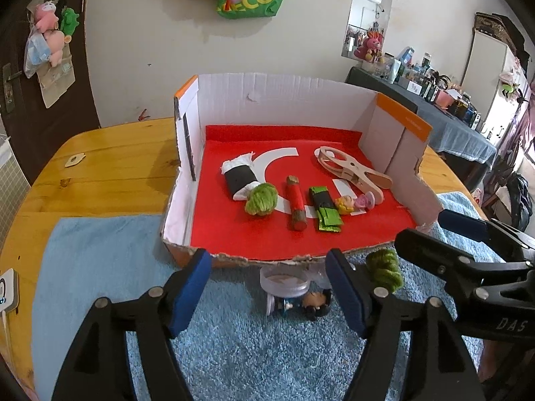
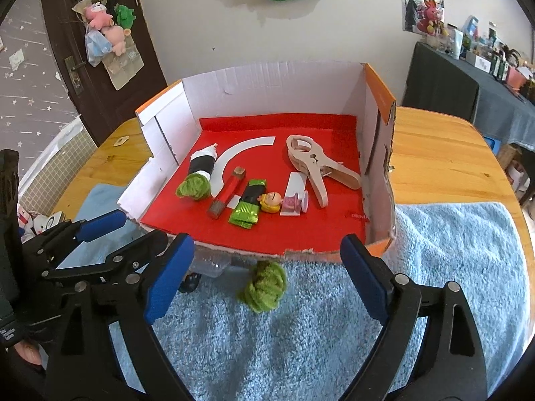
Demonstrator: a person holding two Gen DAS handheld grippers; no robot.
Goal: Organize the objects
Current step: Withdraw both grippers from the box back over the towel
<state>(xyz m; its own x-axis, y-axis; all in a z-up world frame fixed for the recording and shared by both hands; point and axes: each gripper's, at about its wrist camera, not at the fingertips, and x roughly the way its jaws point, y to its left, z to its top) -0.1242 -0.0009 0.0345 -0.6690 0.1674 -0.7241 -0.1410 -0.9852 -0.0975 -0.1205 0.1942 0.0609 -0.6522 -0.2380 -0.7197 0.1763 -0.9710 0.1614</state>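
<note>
The right gripper stands with its jaws wide apart and nothing between the pads; the green yarn ball lies loose on the blue towel in the gap ahead, at about 12 o'clock from it and just short of the cardboard box. The ball is roundish, with no real long axis, so any approach angle should serve.

The left gripper is also apart and empty. Ahead of it at 12 o'clock, on the towel against the box's torn front edge, sit a clear plastic jar and a small dark-haired figurine. The yarn ball lies at its 1 o'clock, partly behind its right finger, so the right hand looks the nearer to it.

Inside the box, on the red lining, a second yarn ball, a red stick, a green packet, two small figures and a wooden clamp already lie. The figurine is half hidden by the jar; it is possibly lying on its side.
</note>
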